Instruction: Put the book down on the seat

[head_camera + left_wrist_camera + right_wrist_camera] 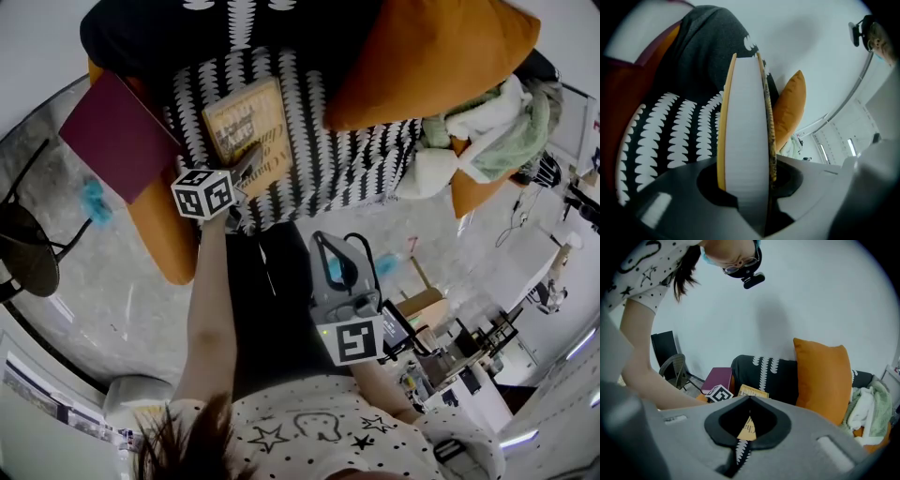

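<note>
- We find the left gripper (pixel 246 171) pinching the yellow book (pixel 247 120) by its near edge.
- The book lies at 11 o'clock in the head view, flat over the black-and-white patterned seat (pixel 323 164) and apparently touching it.
- The right gripper (pixel 323 248) hangs at 5 o'clock, jaws pressed together and empty.

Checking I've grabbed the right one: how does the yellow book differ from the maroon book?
The yellow book has a printed cover and is clamped in the left gripper over the patterned seat; the maroon book is plain, looks larger, and lies ungripped on the armrest. Both are closed.
</note>
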Tool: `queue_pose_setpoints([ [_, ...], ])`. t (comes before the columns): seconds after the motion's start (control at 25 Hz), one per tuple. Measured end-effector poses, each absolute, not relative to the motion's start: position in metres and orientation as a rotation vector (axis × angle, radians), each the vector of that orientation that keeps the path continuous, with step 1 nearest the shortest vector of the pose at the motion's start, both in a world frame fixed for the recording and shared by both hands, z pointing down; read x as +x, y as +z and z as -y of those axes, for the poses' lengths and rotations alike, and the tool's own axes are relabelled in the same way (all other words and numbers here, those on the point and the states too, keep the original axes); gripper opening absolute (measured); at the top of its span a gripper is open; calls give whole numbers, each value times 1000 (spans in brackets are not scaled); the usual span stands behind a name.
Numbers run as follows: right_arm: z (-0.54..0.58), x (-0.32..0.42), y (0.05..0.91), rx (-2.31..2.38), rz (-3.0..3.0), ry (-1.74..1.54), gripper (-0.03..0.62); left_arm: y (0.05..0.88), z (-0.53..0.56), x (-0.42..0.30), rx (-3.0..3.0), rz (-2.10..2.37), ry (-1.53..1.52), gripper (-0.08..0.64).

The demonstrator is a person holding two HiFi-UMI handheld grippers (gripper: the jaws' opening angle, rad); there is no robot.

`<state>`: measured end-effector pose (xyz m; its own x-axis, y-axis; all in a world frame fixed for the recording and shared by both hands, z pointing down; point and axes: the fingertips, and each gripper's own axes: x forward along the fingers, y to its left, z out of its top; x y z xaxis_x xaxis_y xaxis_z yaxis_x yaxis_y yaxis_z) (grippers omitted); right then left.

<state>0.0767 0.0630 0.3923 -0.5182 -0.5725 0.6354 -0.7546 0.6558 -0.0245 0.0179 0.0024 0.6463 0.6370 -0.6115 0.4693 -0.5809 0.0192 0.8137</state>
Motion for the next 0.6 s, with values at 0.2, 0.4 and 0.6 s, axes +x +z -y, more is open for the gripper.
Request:
queue_pose_setpoints([
  [0.2,-59,80,381,1042,2259,402,2,652,4,18,1586,961,-50,144],
  [0.4,-57,87,379,1056,2245,414,2,665,4,24,1562,918,-17,144],
  [0.6,-59,93,378,1062,2249,427,2,679,8,31,1541,915,17,146],
])
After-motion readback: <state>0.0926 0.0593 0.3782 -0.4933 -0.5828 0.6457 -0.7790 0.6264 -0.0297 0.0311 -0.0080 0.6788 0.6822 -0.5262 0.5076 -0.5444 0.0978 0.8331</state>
